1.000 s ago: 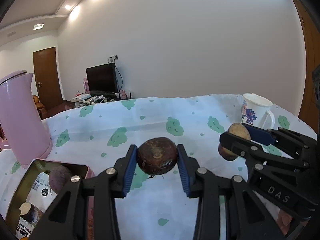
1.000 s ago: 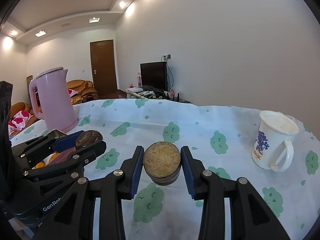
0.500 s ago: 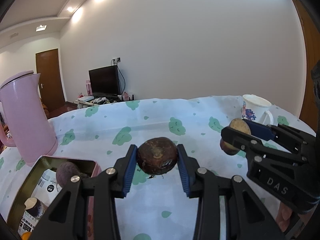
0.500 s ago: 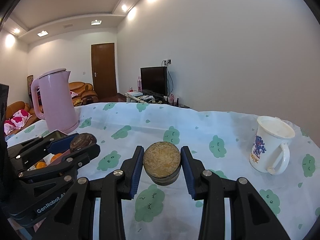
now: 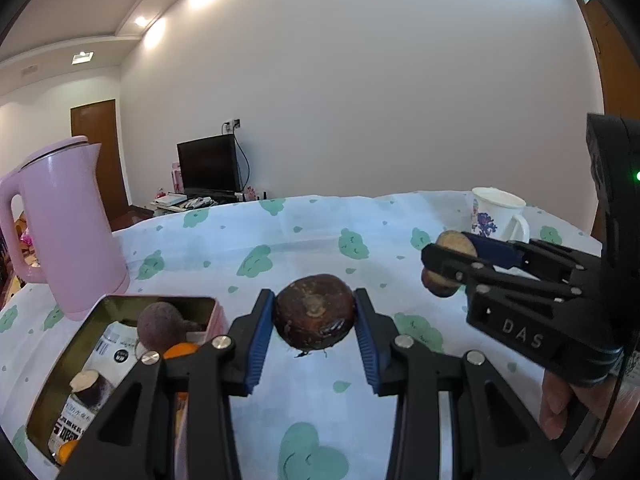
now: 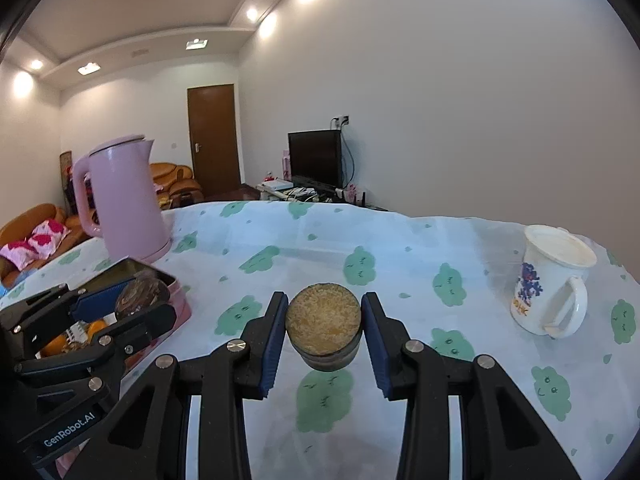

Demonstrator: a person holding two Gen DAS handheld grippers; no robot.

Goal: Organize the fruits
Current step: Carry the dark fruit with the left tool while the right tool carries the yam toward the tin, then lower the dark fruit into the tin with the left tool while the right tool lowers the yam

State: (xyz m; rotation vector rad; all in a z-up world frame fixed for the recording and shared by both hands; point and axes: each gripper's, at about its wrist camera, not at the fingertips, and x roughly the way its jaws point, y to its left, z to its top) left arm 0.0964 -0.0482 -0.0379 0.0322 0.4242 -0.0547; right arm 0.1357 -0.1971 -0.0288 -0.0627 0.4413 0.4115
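Between blue pads (image 5: pixel 258 336), left hand-held gripper (image 5: pixel 315 334) clamps dark round fruit (image 5: pixel 315 317).

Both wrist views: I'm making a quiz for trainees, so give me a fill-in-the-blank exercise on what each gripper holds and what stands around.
1. The left gripper is shut on a dark round ____.
2. The cut fruit is clamped in the ____ gripper.
3. The kettle behind the tin is ____ in colour.
4. The mug stands on the ____ side of the right wrist view.

Missing words: fruit; right; pink; right
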